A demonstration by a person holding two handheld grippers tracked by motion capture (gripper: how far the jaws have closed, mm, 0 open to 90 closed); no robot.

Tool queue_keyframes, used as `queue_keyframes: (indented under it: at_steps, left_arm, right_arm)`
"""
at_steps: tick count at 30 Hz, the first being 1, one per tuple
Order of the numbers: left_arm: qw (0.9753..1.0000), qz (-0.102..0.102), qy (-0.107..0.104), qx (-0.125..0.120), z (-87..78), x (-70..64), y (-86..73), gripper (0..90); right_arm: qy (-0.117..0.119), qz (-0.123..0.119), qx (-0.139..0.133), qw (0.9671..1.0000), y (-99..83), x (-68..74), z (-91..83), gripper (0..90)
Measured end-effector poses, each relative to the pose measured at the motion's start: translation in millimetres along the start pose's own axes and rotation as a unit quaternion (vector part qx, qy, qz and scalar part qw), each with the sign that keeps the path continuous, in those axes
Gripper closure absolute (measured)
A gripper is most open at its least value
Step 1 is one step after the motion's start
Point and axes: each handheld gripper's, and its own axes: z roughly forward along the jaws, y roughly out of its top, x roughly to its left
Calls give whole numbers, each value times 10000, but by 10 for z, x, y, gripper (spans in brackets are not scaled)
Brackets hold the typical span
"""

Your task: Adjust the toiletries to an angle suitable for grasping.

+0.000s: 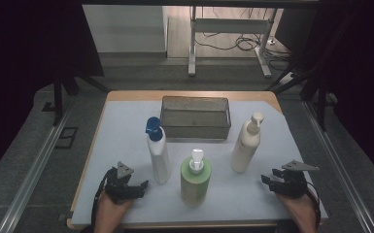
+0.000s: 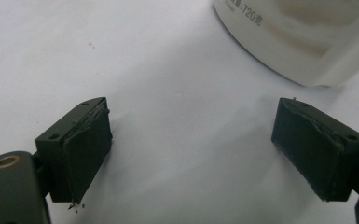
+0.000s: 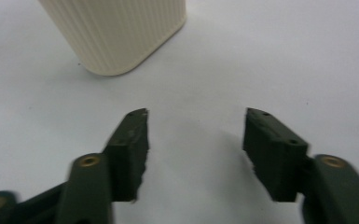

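Note:
Three pump bottles stand upright on the white mat (image 1: 126,141): a white one with a blue pump (image 1: 158,154) at left, a green one with a white pump (image 1: 195,177) in front, a cream ribbed one (image 1: 246,144) at right. My left gripper (image 1: 135,187) rests open near the front left, just left of the blue-pump bottle, whose white base (image 2: 303,37) appears ahead of its jaws (image 2: 191,144). My right gripper (image 1: 271,180) lies open at the front right, with the cream bottle's base (image 3: 116,32) ahead and to the left of the jaws (image 3: 196,144). Neither holds anything.
A dark wire-mesh basket (image 1: 195,117) stands at the back middle of the mat, behind the bottles. The wooden table edge (image 1: 189,95) runs along the back. Metal rails (image 1: 43,160) flank the table; a desk frame and cables lie on the floor beyond.

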Motion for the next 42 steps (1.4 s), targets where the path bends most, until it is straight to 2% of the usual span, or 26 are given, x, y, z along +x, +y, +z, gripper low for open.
queue_keyframes:
  at_steps: [1, 2, 5, 10, 13, 17, 22, 31, 37, 42]
  left_arm:
    - [10000, 0, 0, 0, 0, 0, 0, 122]
    - [10000, 0, 1, 0, 0, 0, 0, 122]
    - [10000, -1, 0, 0, 0, 0, 0, 122]
    - [10000, -3, -1, 0, 0, 0, 0, 122]
    - [10000, -2, 0, 0, 0, 0, 0, 122]
    - [10000, -2, -1, 1, 0, 1, 0, 122]
    - [10000, -4, -3, 0, 0, 1, 0, 122]
    - [10000, -4, -1, -1, 1, 1, 0, 122]
    - [10000, -3, -2, -1, 0, 1, 0, 122]
    - [10000, -3, -2, -1, 1, 1, 0, 122]
  right_arm:
    - [0, 0, 0, 10000, 0, 0, 0, 442]
    - [58, -140, -28, 9999, 4, -7, -12, 496]
    - [85, -290, 25, 9995, 16, -19, -19, 537]
    - [134, -256, -71, 9996, 55, -21, -36, 625]
    - [233, -230, -161, 9993, 97, -25, -35, 689]
    - [402, -197, -151, 9989, 148, -32, -9, 785]
    - [460, -78, -233, 9986, 245, -54, -3, 888]
    - [441, 48, -404, 9982, 467, -52, 99, 896]
    - [368, 93, -404, 9985, 618, -48, 295, 896]
    - [457, 196, -370, 9981, 664, -63, 450, 895]
